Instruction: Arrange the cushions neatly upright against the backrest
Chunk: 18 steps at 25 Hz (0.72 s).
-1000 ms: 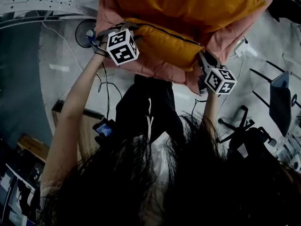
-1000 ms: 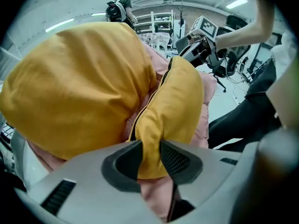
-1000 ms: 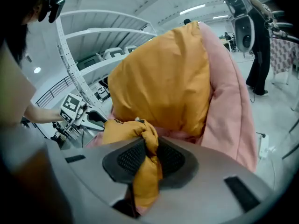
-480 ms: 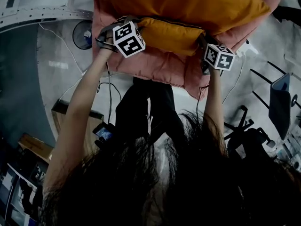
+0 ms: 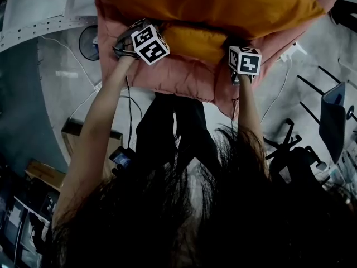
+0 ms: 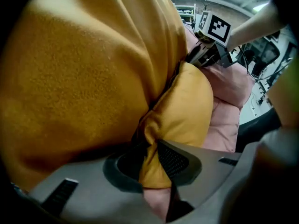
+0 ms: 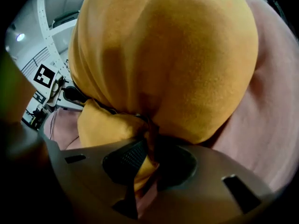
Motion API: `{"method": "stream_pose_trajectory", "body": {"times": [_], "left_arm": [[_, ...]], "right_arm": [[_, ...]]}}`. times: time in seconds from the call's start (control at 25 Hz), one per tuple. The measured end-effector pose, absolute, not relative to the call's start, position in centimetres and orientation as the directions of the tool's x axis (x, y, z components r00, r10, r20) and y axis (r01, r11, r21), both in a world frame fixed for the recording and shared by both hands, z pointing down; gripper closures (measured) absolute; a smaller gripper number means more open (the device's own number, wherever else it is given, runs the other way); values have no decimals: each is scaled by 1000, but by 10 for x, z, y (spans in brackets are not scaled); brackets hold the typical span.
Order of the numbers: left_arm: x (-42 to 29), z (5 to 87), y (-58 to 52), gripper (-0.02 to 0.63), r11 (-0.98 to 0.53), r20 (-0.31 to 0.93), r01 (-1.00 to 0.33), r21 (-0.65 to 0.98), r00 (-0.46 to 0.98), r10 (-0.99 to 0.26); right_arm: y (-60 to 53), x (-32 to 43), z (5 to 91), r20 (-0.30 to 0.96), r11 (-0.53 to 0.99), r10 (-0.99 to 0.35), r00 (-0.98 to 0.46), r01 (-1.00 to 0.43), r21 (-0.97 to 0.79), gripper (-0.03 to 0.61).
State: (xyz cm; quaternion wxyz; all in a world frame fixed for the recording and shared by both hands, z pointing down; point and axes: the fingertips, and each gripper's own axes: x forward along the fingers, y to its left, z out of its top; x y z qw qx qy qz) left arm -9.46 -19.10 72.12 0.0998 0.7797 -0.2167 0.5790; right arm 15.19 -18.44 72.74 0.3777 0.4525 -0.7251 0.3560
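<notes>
Large orange fabric cushion [image 5: 212, 4], small orange fabric cushion [image 5: 192, 41], one pink quilted pad [image 5: 184, 80]. Left hand-held gripper [image 6: 152, 148], jaws just closing, and right hand-held gripper [image 7: 150, 153] each clamp small cushion's end.

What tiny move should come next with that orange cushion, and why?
Probably lower the cushion onto the pink sofa and tip it back. The left claw, which has just been closing, and the right claw each pinch a corner of it, and it doesn't look upright yet.
</notes>
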Motion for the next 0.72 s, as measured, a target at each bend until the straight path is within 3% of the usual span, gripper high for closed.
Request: {"method": "stream_pose_trajectory", "body": {"times": [0.52,0.64,0.72], "left_arm": [[-93,717,-189,493,-861,913,-500,-95,301,-276],[-101,708,-184,454,-829,907,-556,-66,312,-282],[-105,704,-179,387,-797,903,-604,-21,331,-274]], "right_arm": [[-179,162,724,907,292,-378,-184,-954,-72,503],[-174,165,717,907,286,-389,-164,-957,-51,491],[-172,168,712,899,263,-410,-156,-964,-47,435]]}}
